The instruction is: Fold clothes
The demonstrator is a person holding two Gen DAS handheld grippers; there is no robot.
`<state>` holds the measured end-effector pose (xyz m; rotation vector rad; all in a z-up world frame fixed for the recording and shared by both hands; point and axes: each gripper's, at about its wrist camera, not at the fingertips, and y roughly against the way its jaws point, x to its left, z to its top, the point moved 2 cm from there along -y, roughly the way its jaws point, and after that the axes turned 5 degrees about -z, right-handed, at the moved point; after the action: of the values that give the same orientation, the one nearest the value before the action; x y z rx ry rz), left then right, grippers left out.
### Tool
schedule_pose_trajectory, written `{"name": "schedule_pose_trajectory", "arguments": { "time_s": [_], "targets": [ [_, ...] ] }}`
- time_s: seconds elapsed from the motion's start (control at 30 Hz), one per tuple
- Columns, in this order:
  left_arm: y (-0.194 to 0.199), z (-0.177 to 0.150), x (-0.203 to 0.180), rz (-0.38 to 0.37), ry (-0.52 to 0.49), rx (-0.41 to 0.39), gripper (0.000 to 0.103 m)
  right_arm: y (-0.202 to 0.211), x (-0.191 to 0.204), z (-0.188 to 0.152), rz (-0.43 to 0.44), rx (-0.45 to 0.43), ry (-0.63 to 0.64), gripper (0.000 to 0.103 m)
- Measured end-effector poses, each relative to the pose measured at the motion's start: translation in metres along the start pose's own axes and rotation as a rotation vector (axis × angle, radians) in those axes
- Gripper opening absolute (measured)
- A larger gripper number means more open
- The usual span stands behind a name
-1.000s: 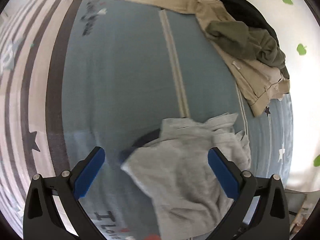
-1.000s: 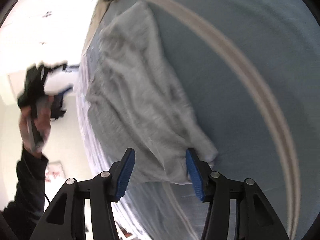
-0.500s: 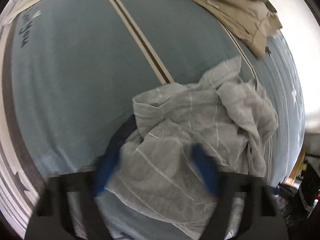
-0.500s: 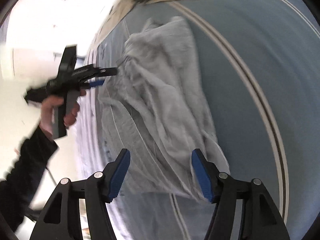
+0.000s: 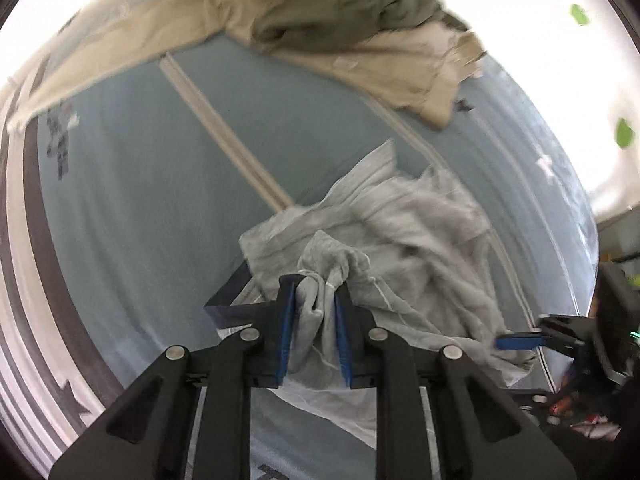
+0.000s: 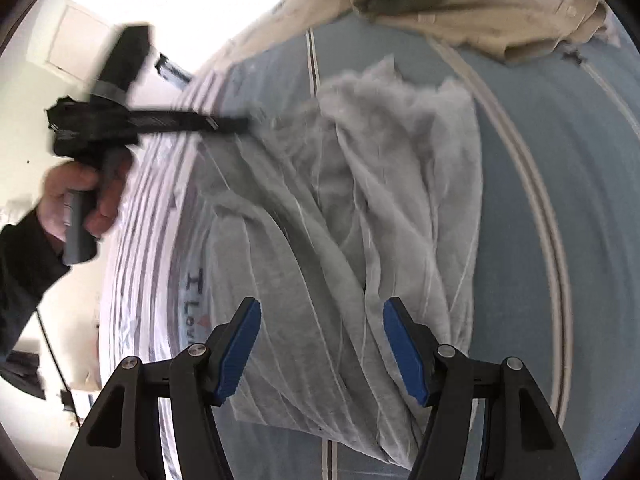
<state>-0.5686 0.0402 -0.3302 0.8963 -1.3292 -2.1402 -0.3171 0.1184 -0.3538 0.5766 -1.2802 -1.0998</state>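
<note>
Grey fabric fills the lower middle of the left wrist view: a crumpled grey garment [image 5: 420, 248] with thin white lines lies on a blue bed sheet [image 5: 140, 208], towards the bed's right edge. The left gripper [image 5: 314, 312] has a bunched fold of that garment between its blue pads [image 5: 285, 332]; its jaws are closing, nearly together, and the cloth is squeezed between them and puffs out above the tips. A pale double stripe [image 5: 228, 136] runs diagonally across the sheet and ends at the garment. At the far end of the bed lie beige trousers [image 5: 400, 68] with an olive green garment [image 5: 348, 16] heaped on top. At the right edge the blue tip of the right gripper [image 5: 520, 342] sits beside the garment's rim, blurred. In the right wrist view the same grey garment [image 6: 360, 208] stretches from the near edge up the bed sheet [image 6: 568, 184]. The right gripper [image 6: 322, 344] hovers over its near end with jaws about halfway apart; cloth shows between the pads, but they do not press on it. At the left a hand [image 6: 76, 200] in a dark sleeve [image 6: 20, 264] holds the left gripper [image 6: 236, 124], whose tip meets the garment's far left corner. The beige trousers [image 6: 520, 16] lie at the top.
</note>
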Motion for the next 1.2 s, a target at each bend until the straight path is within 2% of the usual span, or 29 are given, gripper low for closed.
{"name": "schedule_pose_trajectory", "arguments": {
  "time_s": [0.07, 0.1, 0.13, 0.33, 0.47, 0.67, 0.77, 0.9, 0.97, 1.0, 1.07, 1.1, 1.13, 1.2],
  "targets": [
    [0.007, 0.005, -0.008, -0.027, -0.024, -0.035, 0.017, -0.015, -0.009, -0.001, -0.025, 0.051, -0.015, 0.039],
    [0.009, 0.009, -0.012, -0.036, -0.035, -0.048, 0.016, -0.019, -0.014, -0.002, -0.034, 0.065, -0.024, 0.02],
    [0.01, 0.013, -0.016, -0.04, -0.048, -0.06, 0.016, -0.019, -0.017, -0.002, -0.028, 0.064, -0.031, 0.006],
    [0.013, 0.035, -0.049, -0.09, -0.102, -0.132, 0.016, 0.005, -0.031, -0.003, 0.01, 0.009, -0.063, 0.004],
    [0.009, 0.051, -0.071, -0.091, -0.167, -0.127, 0.016, 0.024, -0.044, -0.006, 0.035, -0.018, -0.106, 0.004],
    [-0.027, 0.077, -0.078, -0.088, -0.173, -0.087, 0.016, 0.04, -0.058, -0.017, 0.056, -0.034, -0.126, 0.005],
    [-0.054, 0.086, -0.081, -0.061, -0.184, -0.052, 0.016, 0.042, -0.067, -0.019, 0.038, -0.034, -0.153, 0.005],
    [-0.103, 0.088, -0.075, 0.036, -0.172, 0.053, 0.017, 0.028, -0.08, -0.017, 0.002, 0.015, -0.209, 0.01],
    [-0.112, 0.086, -0.07, 0.084, -0.14, 0.102, 0.019, 0.023, -0.083, -0.016, -0.02, 0.049, -0.224, 0.016],
    [-0.11, 0.086, -0.068, 0.084, -0.111, 0.102, 0.019, 0.026, -0.084, -0.015, -0.025, 0.051, -0.228, 0.021],
    [-0.088, 0.085, -0.065, 0.04, -0.065, 0.046, 0.028, 0.038, -0.085, -0.014, -0.033, 0.031, -0.232, 0.026],
    [-0.077, 0.082, -0.064, 0.016, -0.048, 0.021, 0.042, 0.045, -0.085, -0.014, -0.033, 0.017, -0.23, 0.032],
    [-0.065, 0.079, -0.063, -0.01, -0.032, -0.001, 0.062, 0.053, -0.084, -0.015, -0.025, 0.005, -0.225, 0.037],
    [-0.047, 0.072, -0.062, -0.083, 0.009, -0.028, 0.089, 0.068, -0.081, -0.018, 0.031, -0.009, -0.217, 0.038]
  ]
}}
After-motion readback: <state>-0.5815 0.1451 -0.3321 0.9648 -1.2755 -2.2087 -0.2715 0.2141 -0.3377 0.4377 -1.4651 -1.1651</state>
